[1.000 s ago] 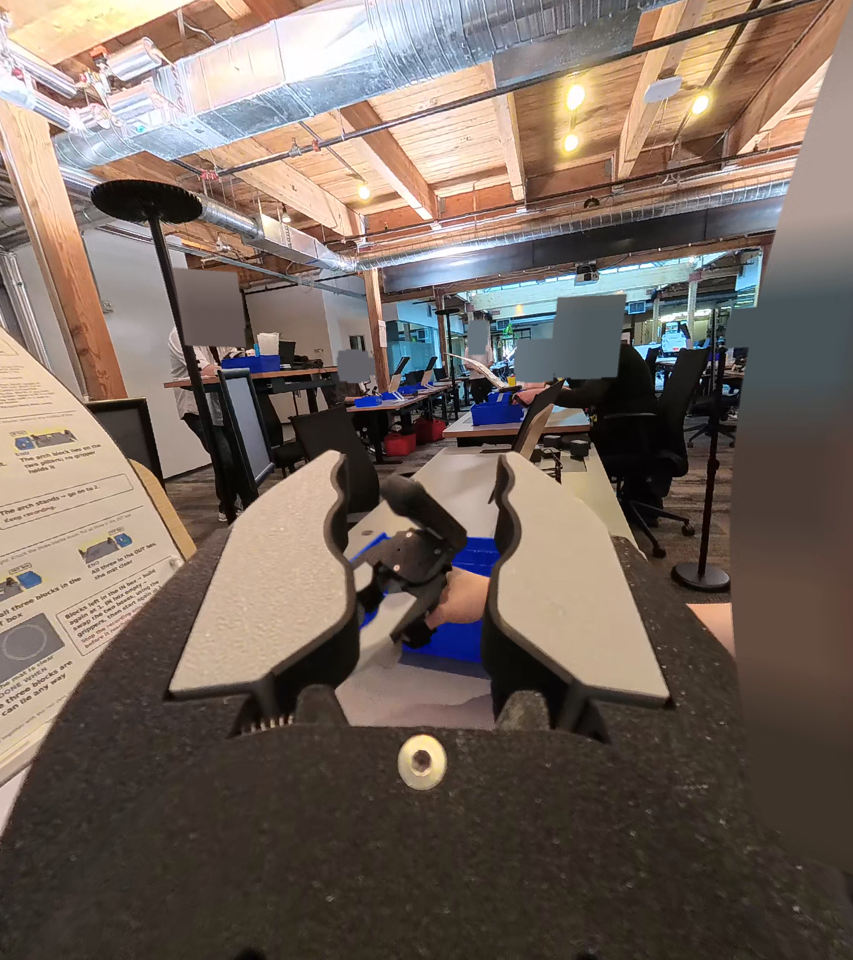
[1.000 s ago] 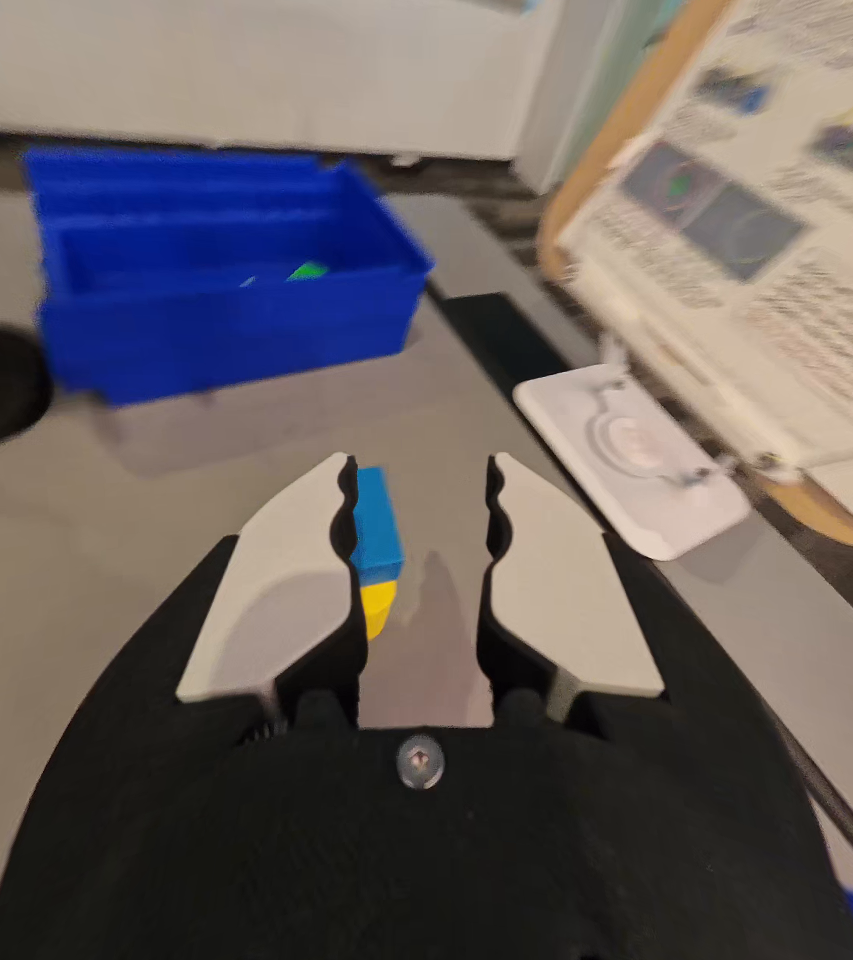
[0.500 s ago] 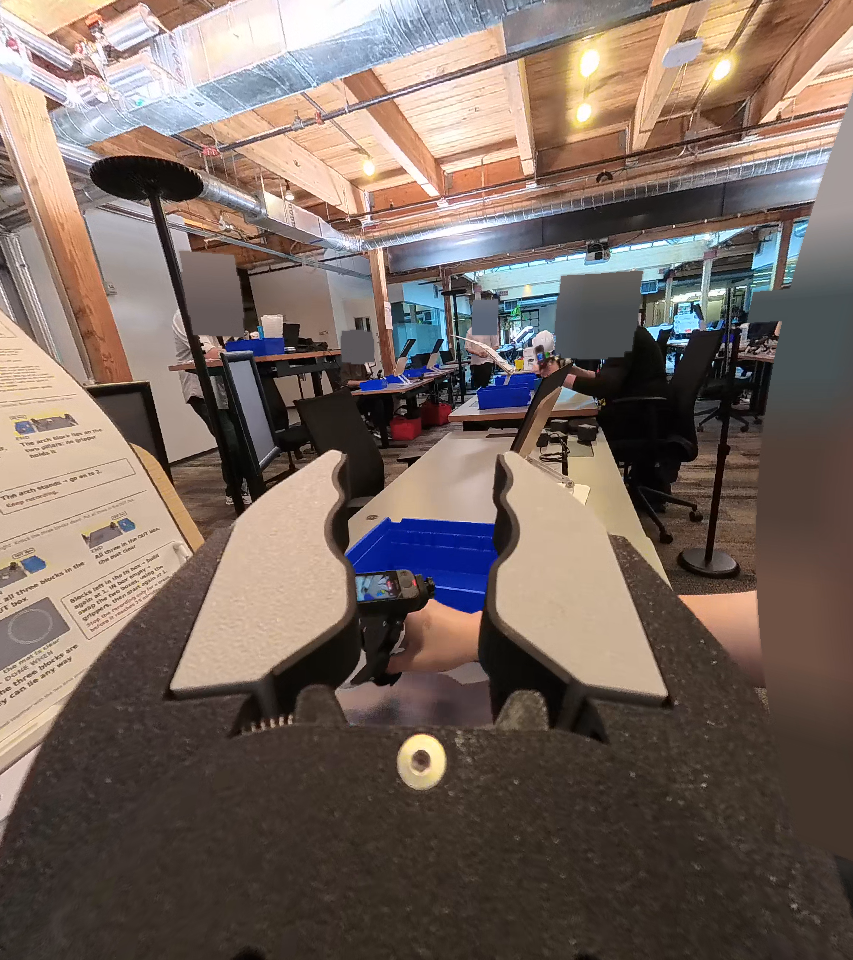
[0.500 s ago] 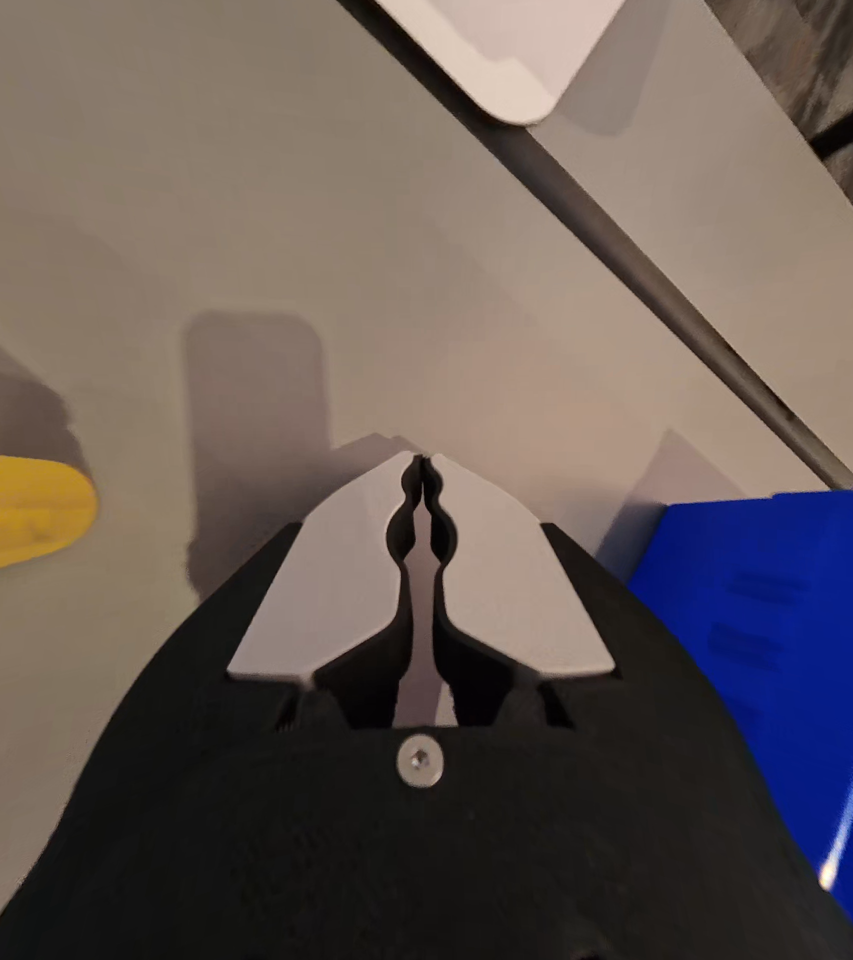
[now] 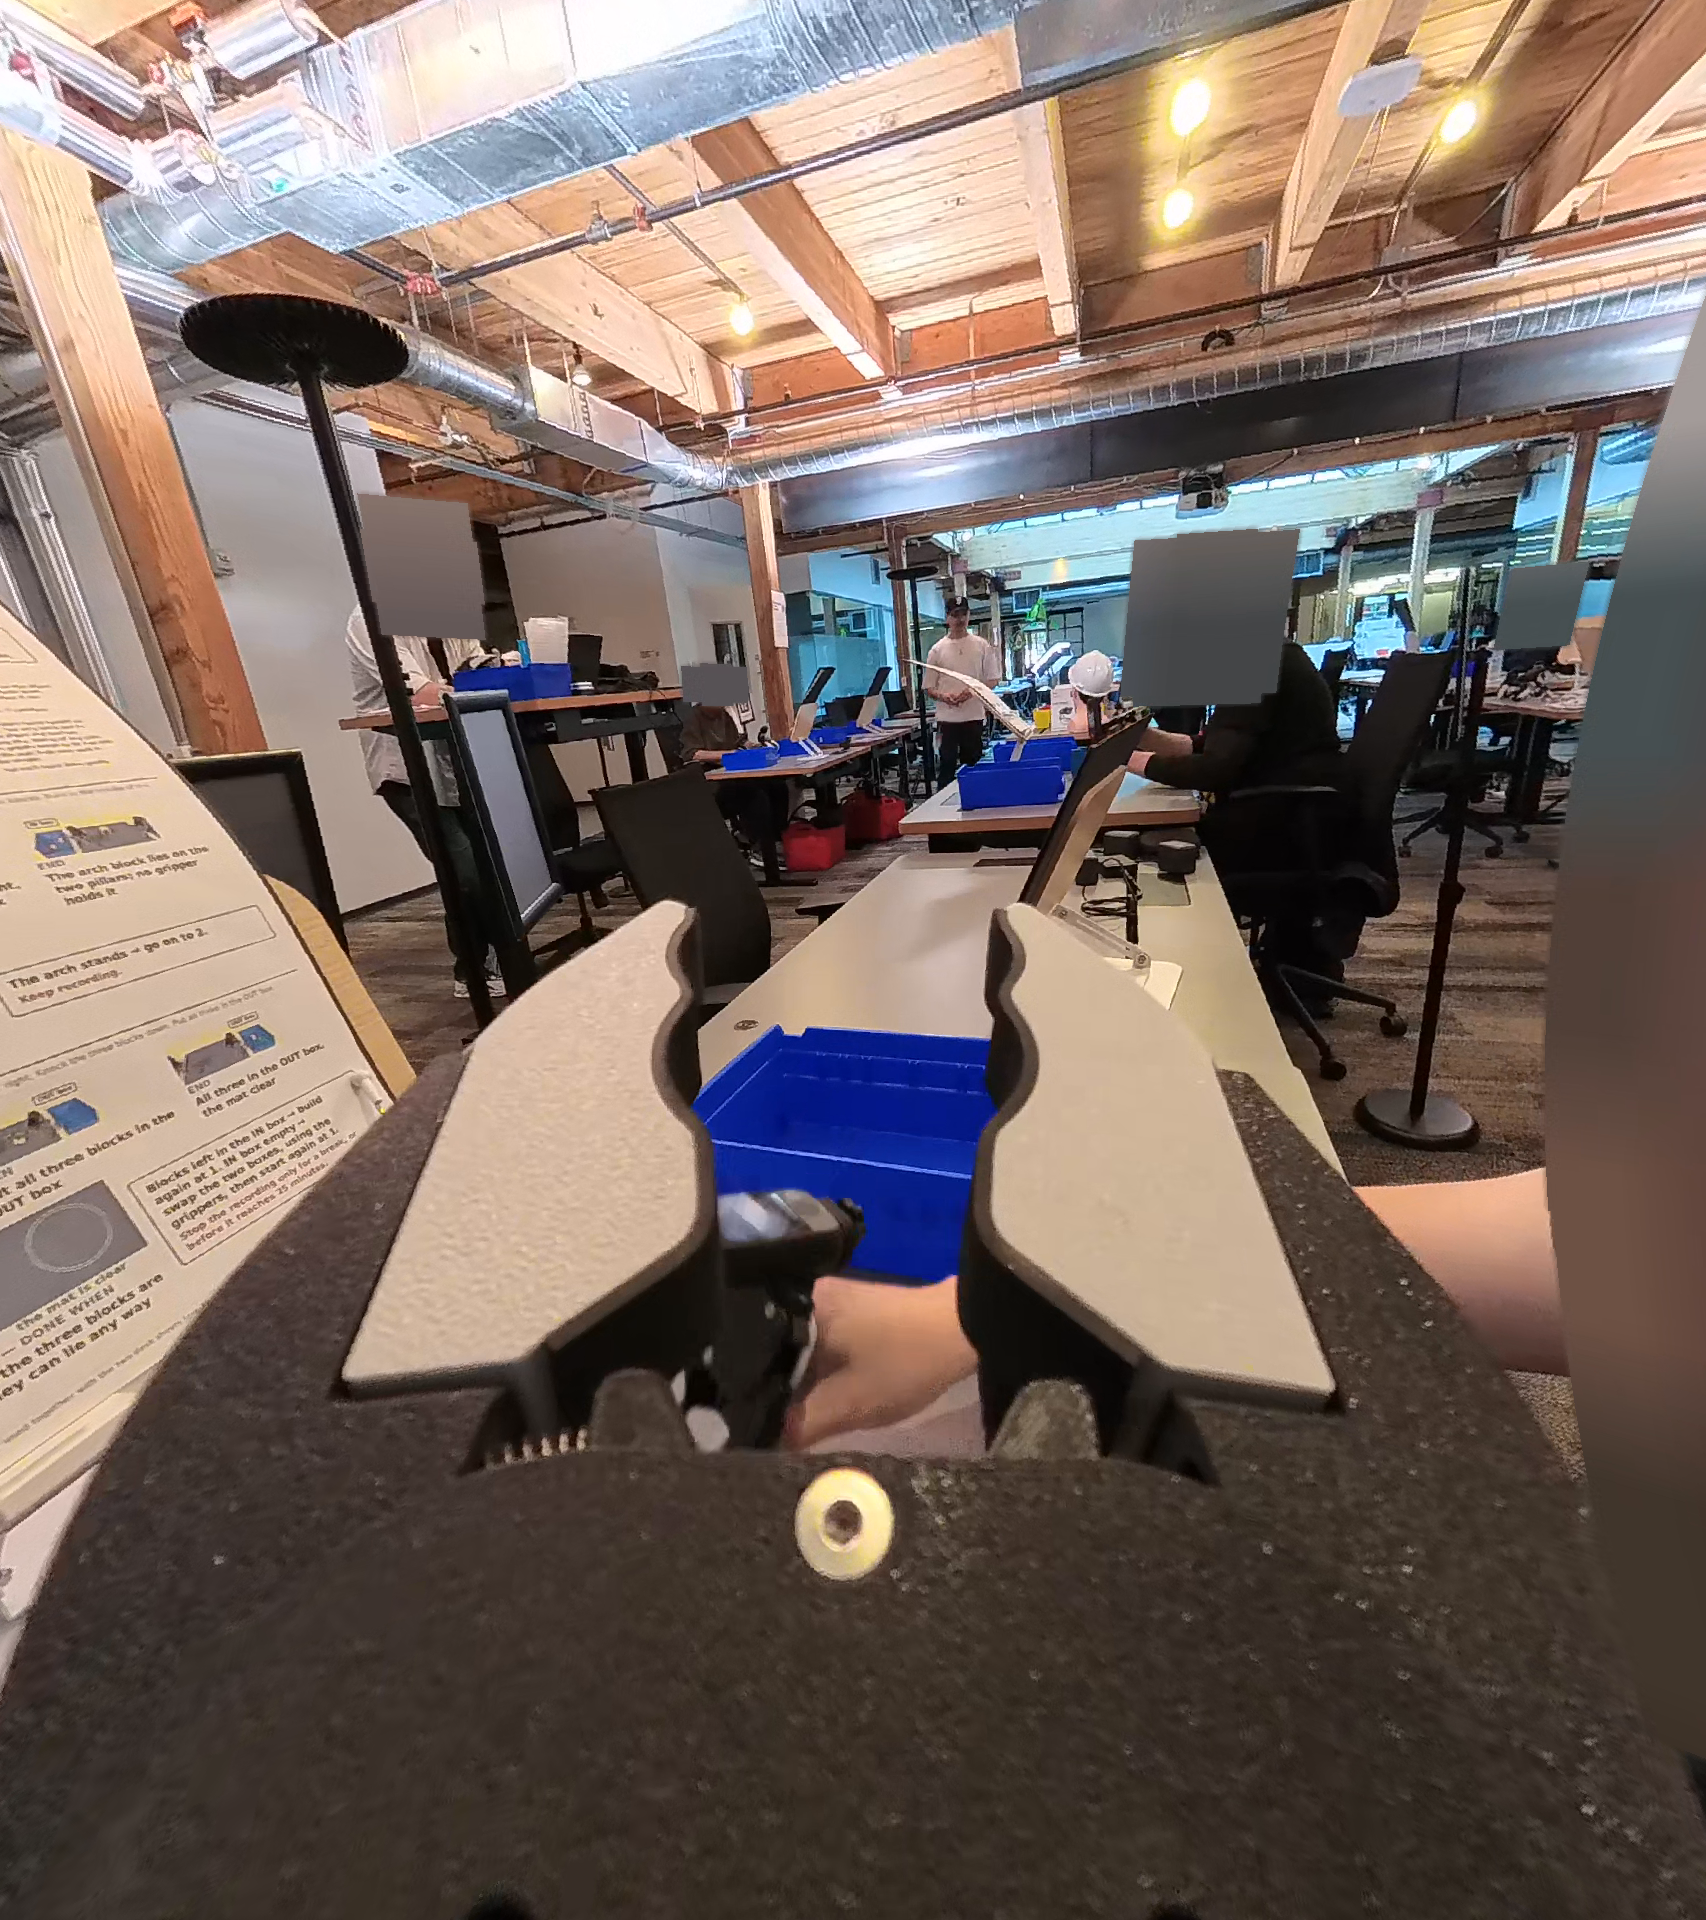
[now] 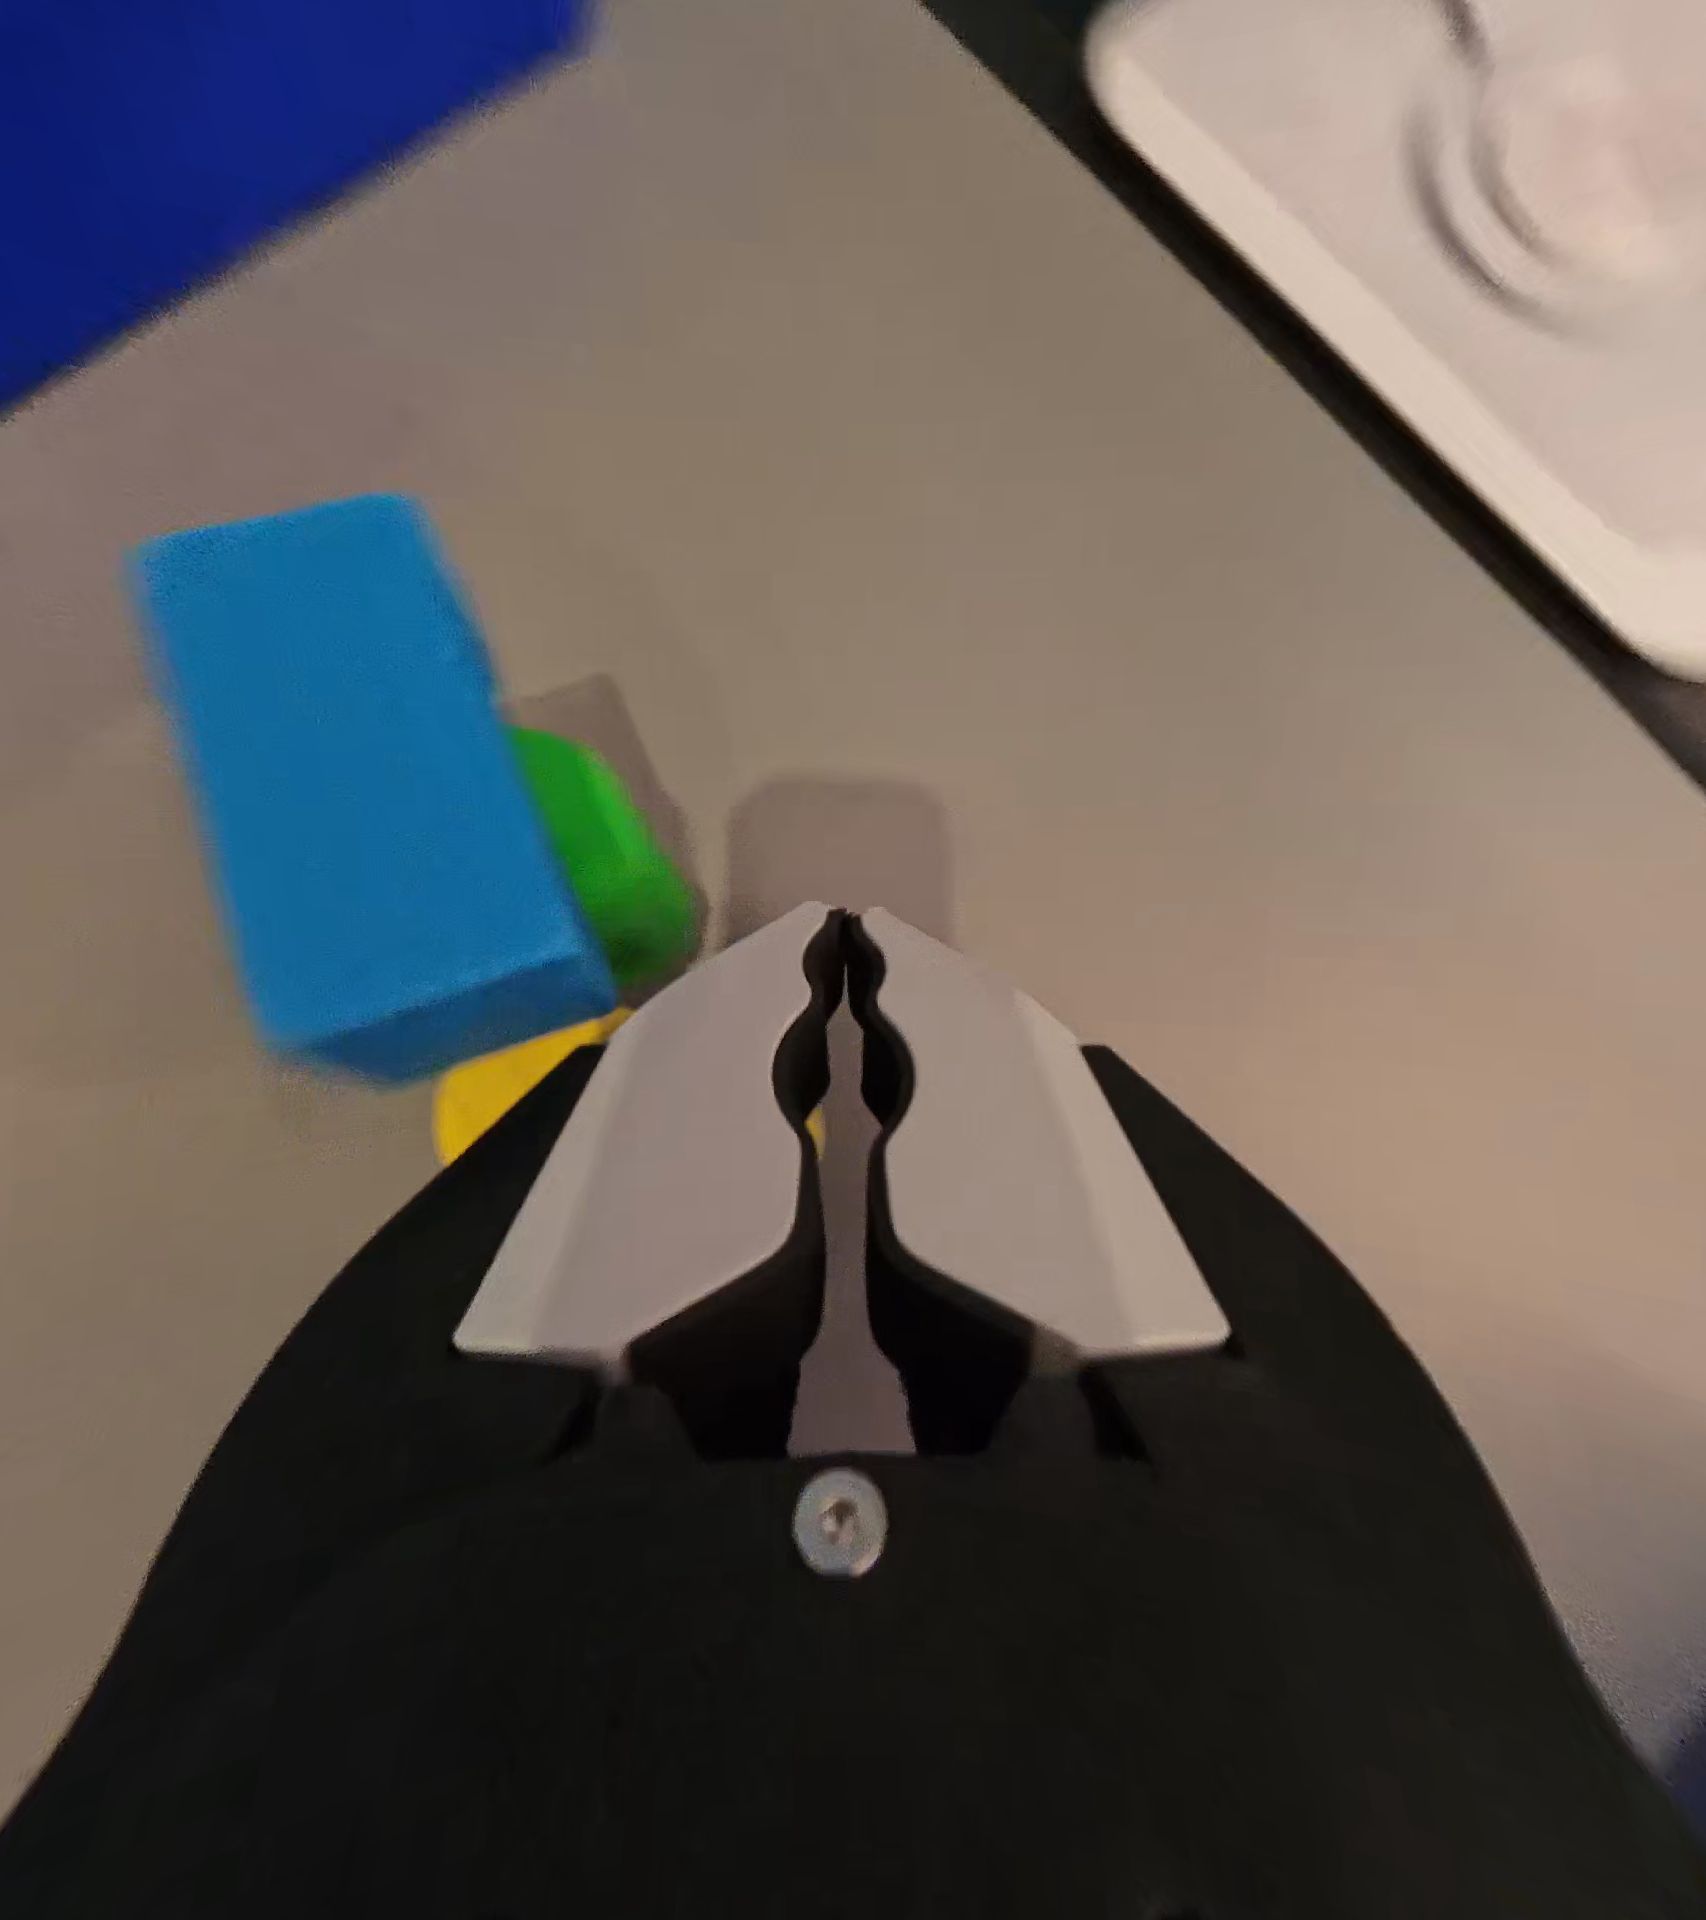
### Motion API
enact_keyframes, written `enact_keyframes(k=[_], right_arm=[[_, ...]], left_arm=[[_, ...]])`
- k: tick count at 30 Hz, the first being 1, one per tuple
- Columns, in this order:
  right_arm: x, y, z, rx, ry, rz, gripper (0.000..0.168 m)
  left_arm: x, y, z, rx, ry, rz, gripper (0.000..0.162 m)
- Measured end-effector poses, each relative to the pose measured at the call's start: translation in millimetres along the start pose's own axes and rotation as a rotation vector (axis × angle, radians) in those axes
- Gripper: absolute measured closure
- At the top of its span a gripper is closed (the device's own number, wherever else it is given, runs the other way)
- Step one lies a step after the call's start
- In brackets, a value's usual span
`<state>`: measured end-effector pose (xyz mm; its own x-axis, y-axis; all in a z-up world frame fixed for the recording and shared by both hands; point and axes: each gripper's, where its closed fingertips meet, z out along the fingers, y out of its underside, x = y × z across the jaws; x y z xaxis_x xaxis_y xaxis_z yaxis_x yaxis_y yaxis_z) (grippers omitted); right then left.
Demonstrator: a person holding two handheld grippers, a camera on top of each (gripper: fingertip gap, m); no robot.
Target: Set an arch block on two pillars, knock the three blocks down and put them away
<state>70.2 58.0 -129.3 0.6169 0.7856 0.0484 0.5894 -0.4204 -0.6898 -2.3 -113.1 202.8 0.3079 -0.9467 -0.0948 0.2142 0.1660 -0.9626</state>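
So our right gripper [image 6: 844,925] is clenched empty, with the blue block [image 6: 350,769] tilted just left of its tips over the green block [image 6: 610,852] and yellow block [image 6: 490,1101]. Risk: a hard swipe scatters blocks off the table [image 6: 1036,520]. Left gripper [image 5: 841,1029] hangs open, idle.

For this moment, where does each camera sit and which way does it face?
Left wrist view: rides on the left gripper, open, held nearly level, facing across the office over a blue bin; the right gripper and the hand holding it show between its fingers.
Right wrist view: rides on the right gripper, shut, tilted down at the table beside the blue block, green block and yellow block.
Shared: the right gripper.
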Motion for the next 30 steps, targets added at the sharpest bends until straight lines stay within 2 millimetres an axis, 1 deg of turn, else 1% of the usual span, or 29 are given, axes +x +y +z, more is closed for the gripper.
enact_keyframes(k=[1,2,3,4,6,10,12,13,14,15,16,17,18,19,20,22,24,25,26,28,30], right_arm=[[-21.2,-8.1,2.7,0.032,-0.049,-0.080,0.167],[-37.4,-13.3,3.0,0.052,-0.074,-0.151,0.167],[-48.5,-19.3,0.6,0.078,-0.079,-0.203,0.167],[-52.9,-26.6,-4.9,0.114,-0.057,-0.233,0.167],[-53.9,-40.2,-21.2,0.181,-0.018,-0.255,0.167],[-52.2,-58.6,-55.0,0.282,-0.038,-0.239,0.167],[-53.5,-63.7,-68.3,0.337,-0.067,-0.263,0.167],[-56.4,-63.1,-73.0,0.352,-0.097,-0.281,0.167],[-59.0,-59.2,-75.2,0.348,-0.129,-0.289,0.163],[-60.7,-52.3,-75.1,0.318,-0.162,-0.276,0.147],[-62.2,-43.4,-73.2,0.273,-0.195,-0.243,0.136],[-63.0,-33.2,-70.9,0.221,-0.221,-0.190,0.126],[-64.5,-23.8,-68.8,0.177,-0.240,-0.124,0.112],[-70.8,-13.5,-67.7,0.136,-0.281,-0.075,0.102],[-78.2,-1.2,-66.3,0.081,-0.319,-0.051,0.095],[-83.5,27.0,-60.7,-0.060,-0.315,-0.095,0.088],[-72.7,53.5,-53.1,-0.209,-0.227,-0.169,0.081],[-72.1,62.2,-51.6,-0.261,-0.229,-0.171,0.078],[-76.8,65.6,-52.7,-0.285,-0.273,-0.136,0.079],[-74.8,77.3,-56.2,-0.374,-0.284,-0.100,0.081],[-74.5,89.6,-59.7,-0.439,-0.297,-0.116,0.083]], left_arm=[[0.3,0.2,1.2,-0.002,0.000,-0.002,0.110],[0.7,1.0,2.0,-0.005,0.001,-0.002,0.109],[0.9,1.8,2.2,-0.010,0.000,-0.002,0.109],[1.2,2.7,2.5,-0.015,-0.001,0.000,0.109],[1.9,2.8,2.9,-0.018,-0.004,0.004,0.109],[0.3,1.1,1.8,-0.022,-0.013,0.006,0.109],[-0.2,5.2,0.3,-0.047,-0.022,0.006,0.109],[-0.8,8.7,0.7,-0.068,-0.026,0.007,0.108],[-1.6,12.5,0.5,-0.093,-0.029,0.014,0.107],[-2.5,14.8,-0.3,-0.114,-0.038,0.025,0.106],[-4.9,18.0,-0.5,-0.134,-0.052,0.038,0.106],[-7.2,20.4,-0.4,-0.154,-0.070,0.051,0.104],[-9.1,22.9,-1.2,-0.170,-0.086,0.061,0.104],[-10.1,24.3,-1.9,-0.176,-0.095,0.066,0.104],[-9.5,25.4,-2.3,-0.180,-0.096,0.063,0.104],[-7.0,27.1,-1.3,-0.187,-0.078,0.051,0.104],[-4.8,29.9,-0.9,-0.200,-0.070,0.042,0.103],[-4.3,31.9,-1.4,-0.205,-0.067,0.039,0.102],[-2.7,33.1,-1.6,-0.218,-0.062,0.040,0.102],[-0.9,36.9,-1.7,-0.240,-0.054,0.046,0.101],[-0.9,37.4,-0.3,-0.244,-0.056,0.058,0.101]])
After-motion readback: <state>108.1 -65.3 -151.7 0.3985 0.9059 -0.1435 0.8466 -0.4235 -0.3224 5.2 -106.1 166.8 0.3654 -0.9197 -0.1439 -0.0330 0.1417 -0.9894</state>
